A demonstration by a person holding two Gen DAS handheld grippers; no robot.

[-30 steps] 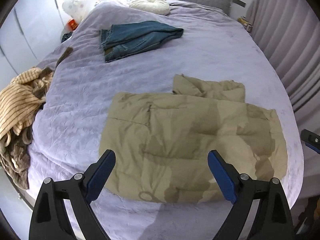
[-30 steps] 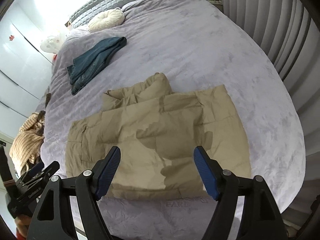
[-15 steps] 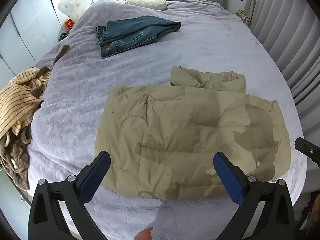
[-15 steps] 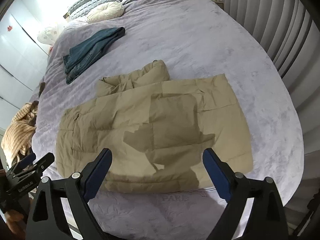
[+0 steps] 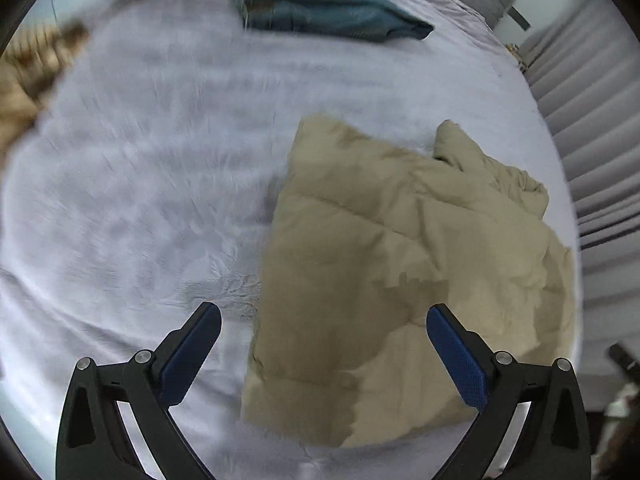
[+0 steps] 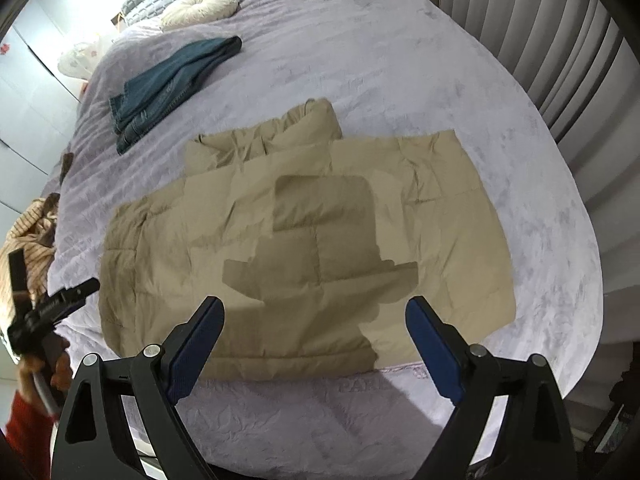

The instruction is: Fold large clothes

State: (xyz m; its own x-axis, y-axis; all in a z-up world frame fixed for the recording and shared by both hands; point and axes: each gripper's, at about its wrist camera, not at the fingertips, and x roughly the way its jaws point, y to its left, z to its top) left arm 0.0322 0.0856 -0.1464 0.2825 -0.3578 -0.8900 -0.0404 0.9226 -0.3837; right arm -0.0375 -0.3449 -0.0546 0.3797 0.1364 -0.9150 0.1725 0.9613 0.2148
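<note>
A tan padded jacket (image 6: 304,240) lies folded flat on the lavender bed cover (image 6: 400,80), with a bunched part at its far edge. It also shows in the left wrist view (image 5: 400,272), which is blurred. My left gripper (image 5: 324,316) is open and empty, above the jacket's left edge. My right gripper (image 6: 314,308) is open and empty, above the jacket's near edge. The left gripper also shows at the far left of the right wrist view (image 6: 52,304), held by a hand.
Folded blue jeans (image 6: 172,84) lie further up the bed and also show in the left wrist view (image 5: 320,12). A round cream cushion (image 6: 200,6) sits by the grey headboard. Striped clothes (image 6: 28,236) are piled at the bed's left edge. Curtains (image 6: 560,60) hang along the right.
The left gripper has swung left, so the jacket now sits to the right in its blurred view. The right gripper has moved a little closer to the jacket. Both stay open.
</note>
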